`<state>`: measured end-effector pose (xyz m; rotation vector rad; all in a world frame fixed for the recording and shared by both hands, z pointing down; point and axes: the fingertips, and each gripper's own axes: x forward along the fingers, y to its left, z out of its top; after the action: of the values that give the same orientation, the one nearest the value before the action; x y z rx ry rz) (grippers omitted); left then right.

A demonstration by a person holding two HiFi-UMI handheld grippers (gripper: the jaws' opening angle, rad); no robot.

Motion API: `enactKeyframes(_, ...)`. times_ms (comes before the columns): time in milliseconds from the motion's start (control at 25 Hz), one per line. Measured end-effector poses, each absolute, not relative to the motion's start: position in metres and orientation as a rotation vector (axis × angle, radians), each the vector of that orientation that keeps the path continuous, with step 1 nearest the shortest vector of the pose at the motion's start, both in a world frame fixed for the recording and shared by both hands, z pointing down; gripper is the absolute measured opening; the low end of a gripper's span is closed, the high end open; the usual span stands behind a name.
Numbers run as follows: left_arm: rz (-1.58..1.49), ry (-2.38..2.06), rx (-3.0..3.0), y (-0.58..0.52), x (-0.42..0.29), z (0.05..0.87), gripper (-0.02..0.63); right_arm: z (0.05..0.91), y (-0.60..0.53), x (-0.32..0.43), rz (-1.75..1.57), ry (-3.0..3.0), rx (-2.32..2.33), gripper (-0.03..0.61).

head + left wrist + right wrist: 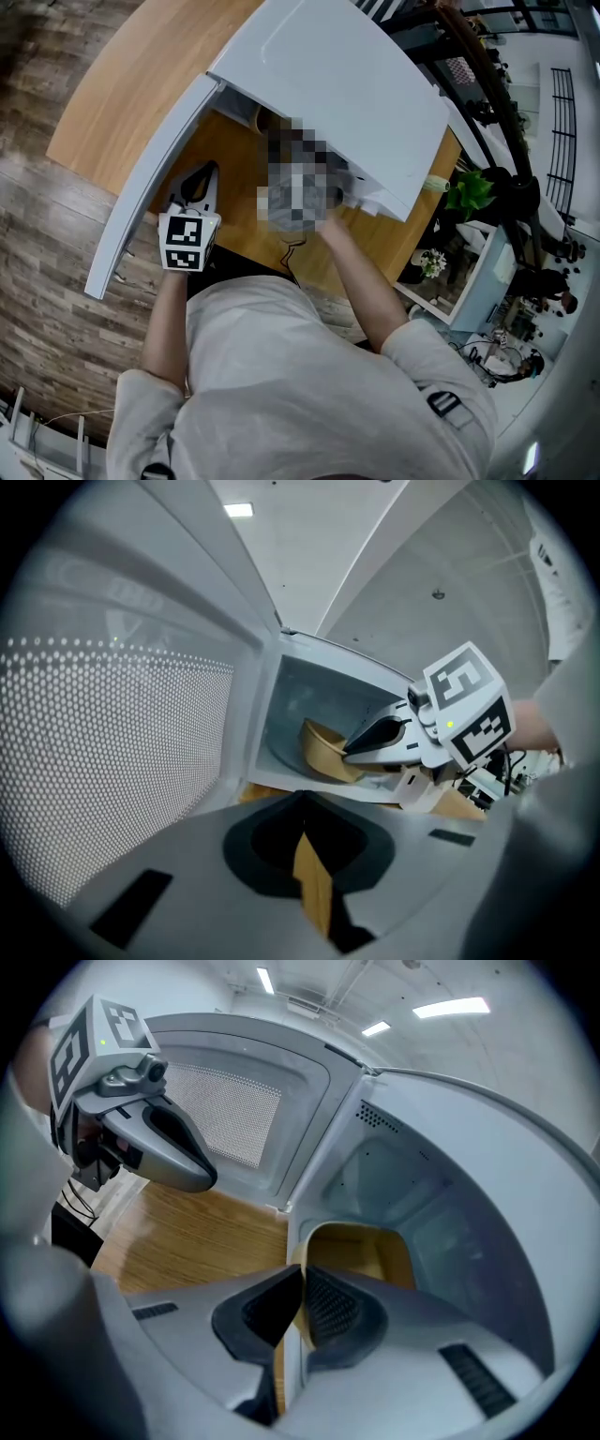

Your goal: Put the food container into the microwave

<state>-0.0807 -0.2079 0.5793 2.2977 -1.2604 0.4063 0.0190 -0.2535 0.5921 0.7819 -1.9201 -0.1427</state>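
A white microwave (pixel 328 84) stands on a wooden table (pixel 141 75) with its door (pixel 150 178) swung wide to the left. In the right gripper view, my right gripper (pixel 302 1277) is shut on the near rim of a tan food container (pixel 361 1246), which sits within the oven cavity. The left gripper view shows that container (pixel 323 752) tilted inside the cavity, with the right gripper (pixel 352 750) on it. My left gripper (pixel 208 172) hovers beside the open door, jaws together and holding nothing (pixel 302 799). In the head view the right gripper is hidden.
The door's perforated window (pixel 112 742) fills the space close on the left gripper's left. A green plant (pixel 469 192) and cluttered shelving stand past the table's right end. Wood-plank floor (pixel 47 281) lies to the left of the table.
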Motion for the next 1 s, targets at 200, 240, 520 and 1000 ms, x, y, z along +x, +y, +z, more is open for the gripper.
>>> enactKeyframes(200, 0.409, -1.261, 2.290, -0.206, -0.080, 0.581, 0.012, 0.592, -0.259, 0.020, -0.149, -1.916, 0.799, 0.020)
enactKeyframes(240, 0.409, -1.261, 2.289, -0.205, -0.080, 0.581, 0.012, 0.593, -0.260, 0.020, -0.149, -1.916, 0.800, 0.020)
enactKeyframes(520, 0.412, -1.259, 2.287, -0.204, -0.077, 0.581, 0.012, 0.594, -0.267, 0.020, -0.153, -1.909, 0.811, 0.020)
enactKeyframes(1000, 0.417, -1.244, 2.299, -0.206, -0.072, 0.579, 0.012, 0.596, -0.279, 0.025, -0.162, -1.891, 0.837, 0.021)
